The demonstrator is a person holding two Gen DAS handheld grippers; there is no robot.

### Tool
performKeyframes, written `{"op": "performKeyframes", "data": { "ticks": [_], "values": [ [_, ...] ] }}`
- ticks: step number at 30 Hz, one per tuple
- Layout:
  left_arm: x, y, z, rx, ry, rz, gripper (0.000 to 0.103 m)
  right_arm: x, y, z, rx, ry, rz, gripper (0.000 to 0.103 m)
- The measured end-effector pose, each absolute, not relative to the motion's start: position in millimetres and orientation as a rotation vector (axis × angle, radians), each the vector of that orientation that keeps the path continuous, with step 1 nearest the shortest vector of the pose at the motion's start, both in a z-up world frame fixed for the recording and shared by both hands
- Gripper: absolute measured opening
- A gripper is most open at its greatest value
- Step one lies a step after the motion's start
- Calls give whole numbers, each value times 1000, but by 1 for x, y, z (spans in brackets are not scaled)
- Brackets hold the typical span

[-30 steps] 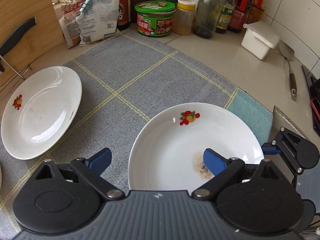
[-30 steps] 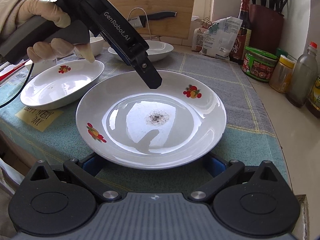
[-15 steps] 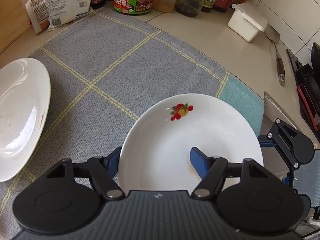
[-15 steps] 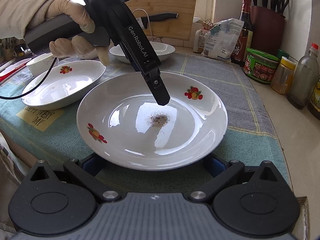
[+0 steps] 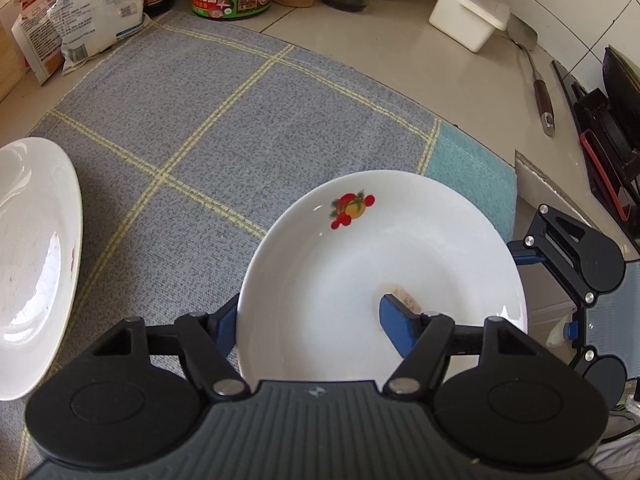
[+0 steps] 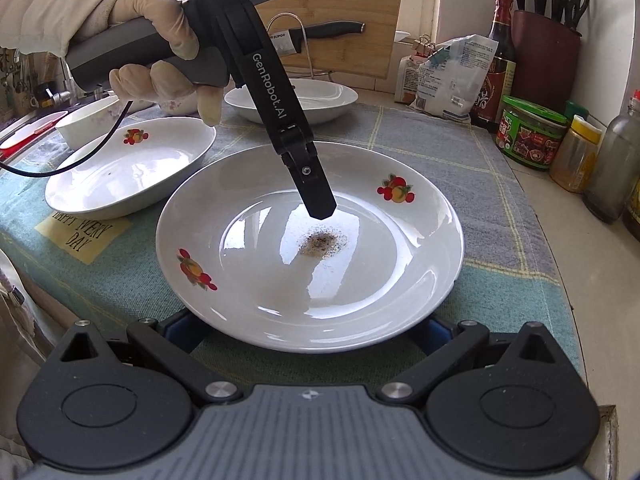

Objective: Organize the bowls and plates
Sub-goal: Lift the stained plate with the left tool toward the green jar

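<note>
The left claw (image 5: 310,316) has narrowed across the rim of the plate (image 5: 380,264), one finger outside, one inside by a brown smear; it appears to pinch the rim. The plate sits on the grey cloth (image 5: 248,112) near the table edge. The right claw (image 6: 304,330) waits wide, its fingers either side of the near rim. The glazed rim is slick: lifted from one side, the plate could tip and slip, striking the other plate (image 5: 36,256) beside it.

White-tiled wall (image 5: 580,8); pale countertop (image 5: 400,52)
</note>
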State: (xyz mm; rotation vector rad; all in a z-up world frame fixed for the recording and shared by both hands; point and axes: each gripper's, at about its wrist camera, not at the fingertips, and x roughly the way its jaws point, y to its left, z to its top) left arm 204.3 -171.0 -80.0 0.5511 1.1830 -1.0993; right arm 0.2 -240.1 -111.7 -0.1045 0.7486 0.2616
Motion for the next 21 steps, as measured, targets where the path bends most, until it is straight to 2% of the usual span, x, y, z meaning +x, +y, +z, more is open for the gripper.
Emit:
{"op": "performKeyframes", "data": {
  "ticks": [21],
  "values": [
    [212, -163, -69, 509, 1186, -1112, 69, 11, -238, -99, -133, 807, 262, 103]
  ]
}}
